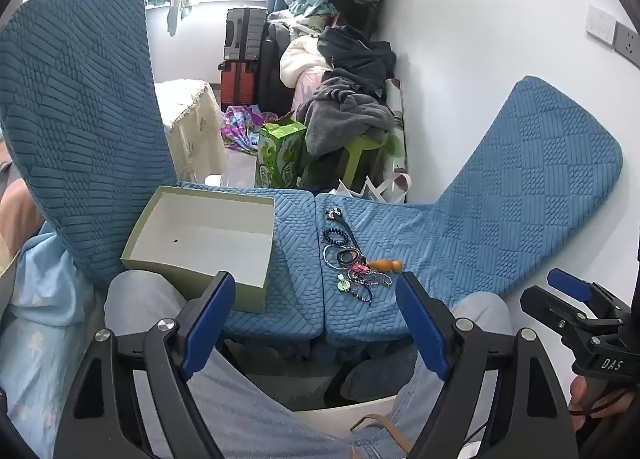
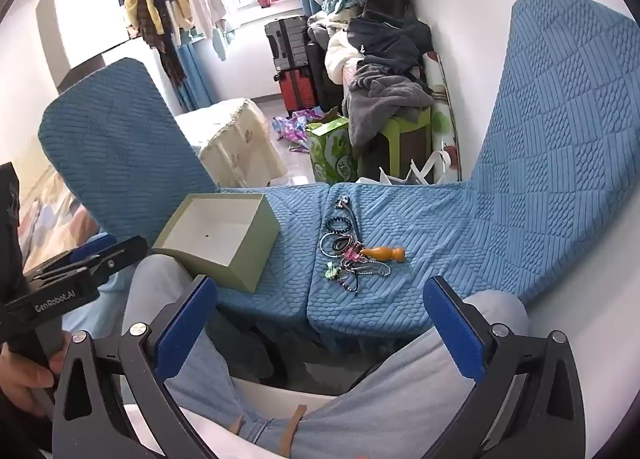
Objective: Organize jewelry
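Note:
A heap of jewelry (image 1: 354,265) (image 2: 352,255), with bracelets, hair ties, beads and an orange wooden piece (image 1: 384,265) (image 2: 386,253), lies on two blue-covered chair seats (image 1: 296,243) (image 2: 420,235) pushed together. An empty pale green box (image 1: 200,239) (image 2: 218,235) stands to its left, partly over a knee. My left gripper (image 1: 316,299) hangs open above the person's lap, short of the seats. My right gripper (image 2: 320,299) is open too, equally far back, with nothing between its fingers. Each gripper shows at the edge of the other's view (image 1: 576,311) (image 2: 80,263).
Blue chair backs (image 1: 76,131) (image 2: 560,107) rise on both sides. Behind the seats are a green carton (image 1: 280,155), a green stool under piled clothes (image 1: 352,115), suitcases (image 1: 244,59) and a white wall at the right. The person's knees in light jeans (image 1: 144,299) sit below the grippers.

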Available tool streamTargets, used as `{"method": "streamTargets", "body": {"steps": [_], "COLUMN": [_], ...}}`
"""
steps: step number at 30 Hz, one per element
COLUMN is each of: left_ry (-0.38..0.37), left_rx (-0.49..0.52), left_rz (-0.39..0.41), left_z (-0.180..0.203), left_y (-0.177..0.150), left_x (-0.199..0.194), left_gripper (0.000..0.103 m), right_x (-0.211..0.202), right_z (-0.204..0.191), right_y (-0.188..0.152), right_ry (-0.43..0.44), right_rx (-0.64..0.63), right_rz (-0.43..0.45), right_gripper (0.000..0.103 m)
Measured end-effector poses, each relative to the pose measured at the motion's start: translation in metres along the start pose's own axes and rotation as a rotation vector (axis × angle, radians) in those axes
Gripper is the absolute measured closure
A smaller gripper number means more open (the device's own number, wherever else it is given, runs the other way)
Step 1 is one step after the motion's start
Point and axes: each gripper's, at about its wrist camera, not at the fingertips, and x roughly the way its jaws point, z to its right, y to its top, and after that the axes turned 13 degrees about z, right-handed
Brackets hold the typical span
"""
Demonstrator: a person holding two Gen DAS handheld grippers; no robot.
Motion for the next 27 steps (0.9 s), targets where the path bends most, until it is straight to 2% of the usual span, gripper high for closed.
{"method": "streamTargets", "body": {"steps": [3,4,8,14,27], "left_ry": [-0.009,-0.002,-0.019,-0.022,-0.007], "left_rx": [-0.031,-0.029,-0.064,-0.048,-0.042], "left_rz": [-0.027,-0.023,-0.017,-0.029,-0.025], "left_z": [0.000,0.003,-0.003,-0.001,-0.003], "left_y": [0.010,0.012,0.010,0.008,0.007], "left_x": [0.003,0.002,0.003,0.005,0.007], "left_gripper": [0.020,0.020,0.020,0.020,0.020], "right_x": [0.005,0.007,0.003,0.015,0.010], "right_z": [0.004,-0.006,-0.006,-0.002,-0.002], "right_y": [0.006,0.005,0.006,0.008,0.008], "right_ry": [-0.001,-0.017,-0.012,-0.011,-0.011], "right_rx": [0.006,-0.027,-0.044,-0.066,-0.047], "right_rz": [-0.001,-0.004,0.009,-0.024,-0.019], "right_gripper": [0.000,0.000,0.000,0.000,0.000]}}
